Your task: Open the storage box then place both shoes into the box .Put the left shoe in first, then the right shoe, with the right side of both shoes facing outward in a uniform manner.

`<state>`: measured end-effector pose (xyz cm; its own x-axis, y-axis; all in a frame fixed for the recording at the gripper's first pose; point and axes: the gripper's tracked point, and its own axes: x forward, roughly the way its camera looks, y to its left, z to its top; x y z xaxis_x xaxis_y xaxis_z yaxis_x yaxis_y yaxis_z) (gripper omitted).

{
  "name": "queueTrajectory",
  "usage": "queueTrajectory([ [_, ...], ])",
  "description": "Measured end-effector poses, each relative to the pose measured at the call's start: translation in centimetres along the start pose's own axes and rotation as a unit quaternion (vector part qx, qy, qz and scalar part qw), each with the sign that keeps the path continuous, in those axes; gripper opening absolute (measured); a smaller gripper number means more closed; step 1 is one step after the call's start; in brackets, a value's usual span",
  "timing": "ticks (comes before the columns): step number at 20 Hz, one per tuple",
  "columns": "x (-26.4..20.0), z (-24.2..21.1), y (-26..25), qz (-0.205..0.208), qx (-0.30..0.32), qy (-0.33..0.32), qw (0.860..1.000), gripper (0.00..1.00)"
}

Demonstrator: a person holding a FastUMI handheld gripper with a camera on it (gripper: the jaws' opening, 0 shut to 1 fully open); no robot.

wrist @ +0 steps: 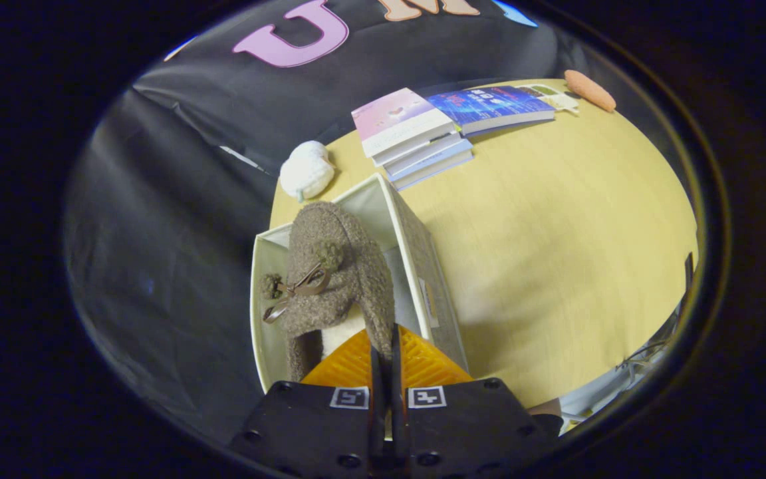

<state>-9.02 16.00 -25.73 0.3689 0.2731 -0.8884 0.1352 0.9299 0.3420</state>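
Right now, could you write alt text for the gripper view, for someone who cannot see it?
The gripper, its fingers closed on the edge of a fuzzy brown-grey slipper with pom-poms, holds it in the open white fabric storage box on a pale wooden table. Beyond the box lie a stack of books and a white crumpled cloth.

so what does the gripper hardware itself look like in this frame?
The gripper has two broad black finger carriers with rounded corners and recessed screw holes. Each carrier bears a small square black-and-white fiducial tag near the inner edge. Ahead of them the fingers widen into triangular pads with a ribbed, chevron-like texture. No cables, hand or sleeve can be made out.
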Motion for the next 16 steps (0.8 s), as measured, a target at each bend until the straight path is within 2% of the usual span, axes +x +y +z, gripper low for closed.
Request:
queueTrajectory([
  [1, 0.1, 0.0, 0.0, -0.008, -0.010, 0.000, 1.000, 0.12],
  [7, 1.4, -0.2, -0.2, -0.050, -0.070, -0.015, 0.996, 0.12],
  [13, 2.9, -0.3, -0.2, -0.074, -0.072, -0.018, 0.994, 0.12],
  [15, 2.8, -0.2, -0.1, -0.075, -0.074, -0.021, 0.994, 0.17],
  [16, 2.7, -0.1, -0.2, -0.076, -0.074, -0.024, 0.994, 0.16],
])
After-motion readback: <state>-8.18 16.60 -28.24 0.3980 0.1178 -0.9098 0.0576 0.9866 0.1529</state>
